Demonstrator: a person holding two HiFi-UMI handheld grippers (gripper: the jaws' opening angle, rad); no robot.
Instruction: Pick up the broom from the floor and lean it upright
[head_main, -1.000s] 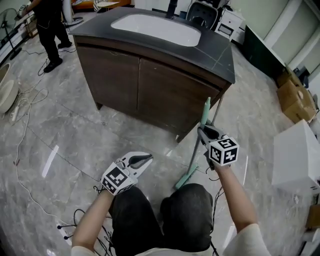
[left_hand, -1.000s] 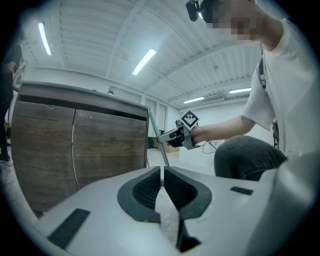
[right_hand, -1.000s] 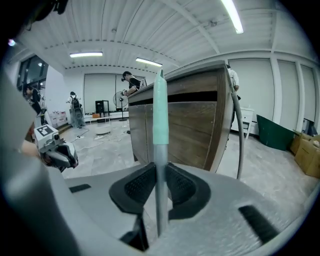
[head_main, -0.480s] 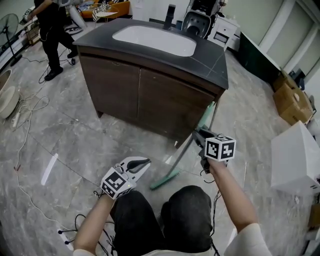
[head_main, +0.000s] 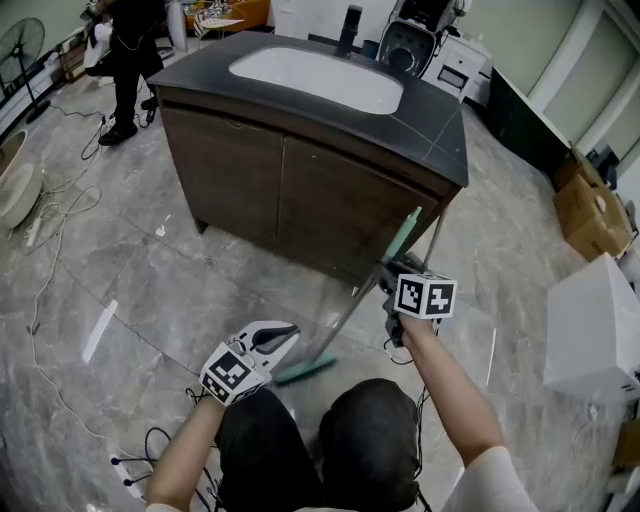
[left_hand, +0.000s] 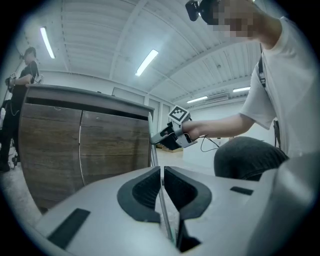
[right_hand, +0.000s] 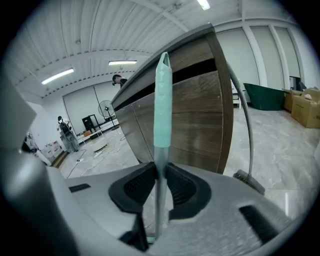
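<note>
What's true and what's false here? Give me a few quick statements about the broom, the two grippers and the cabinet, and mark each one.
1. The right gripper is clamped on the broom by its handle. True.
2. The broom lies flat on the floor. False: it slants up toward the cabinet, head end down.
3. The left gripper holds the broom's head. False: its jaws are together on nothing, apart from the broom.
4. The cabinet doors are closed. True.
</note>
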